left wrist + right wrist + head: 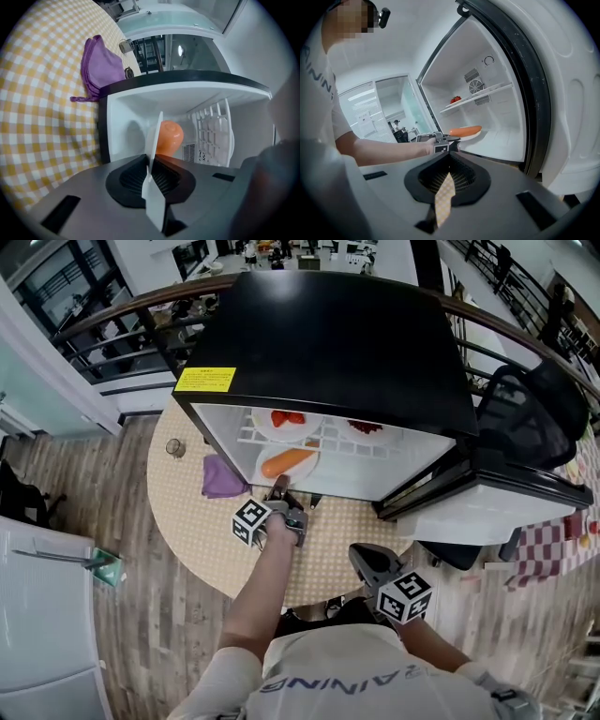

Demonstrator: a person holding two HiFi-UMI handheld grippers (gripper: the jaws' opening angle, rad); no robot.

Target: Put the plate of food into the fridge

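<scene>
Pinching the plate by the rim nearest the fingers of our left gripper, we judge it stiff, slick and breakable, while our right gripper is pressed together, empty.

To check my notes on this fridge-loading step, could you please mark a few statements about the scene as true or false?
1. The left gripper is shut on the rim of the plate. True.
2. The food on that plate is green. False: the food is orange.
3. The fridge door is closed. False: the door stands open.
4. A purple cloth lies on the checked table beside the fridge. True.
5. The right gripper reaches into the fridge. False: the right gripper is outside it, close to the person's body, with nothing between its jaws.
</scene>
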